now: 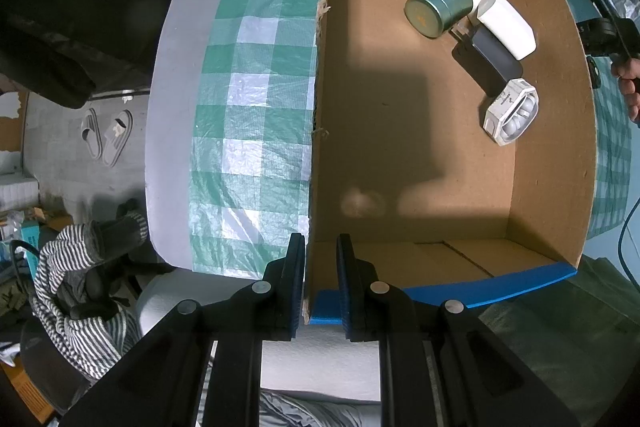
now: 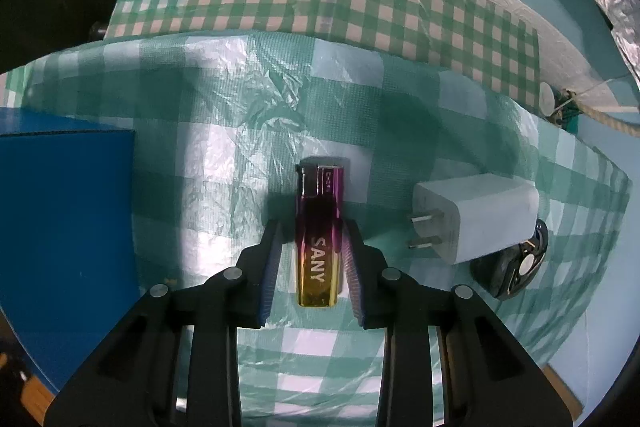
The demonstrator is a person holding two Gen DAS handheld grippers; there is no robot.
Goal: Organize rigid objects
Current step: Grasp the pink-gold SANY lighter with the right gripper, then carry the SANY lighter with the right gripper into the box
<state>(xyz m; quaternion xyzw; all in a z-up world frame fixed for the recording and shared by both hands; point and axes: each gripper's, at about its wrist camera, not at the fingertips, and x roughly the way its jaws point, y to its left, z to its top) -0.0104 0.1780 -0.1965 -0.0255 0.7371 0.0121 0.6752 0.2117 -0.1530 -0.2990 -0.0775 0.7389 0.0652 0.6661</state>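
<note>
Dark round gadget (image 2: 516,273) lying partly hidden under the white charger (image 2: 476,217), blue box (image 2: 64,227) running off the left edge, hand (image 1: 630,87) cut off at right.

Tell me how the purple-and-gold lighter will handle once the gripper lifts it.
The lighter looks rigid, so it should not flex. Its mirror-glossy shell may slip between the right gripper pads. Its flat sides, lying on the checked cloth, make rolling unlikely.

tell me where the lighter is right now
In the right wrist view, the lighter lies on the checked cloth between the right gripper fingers, left of the white charger.
</note>
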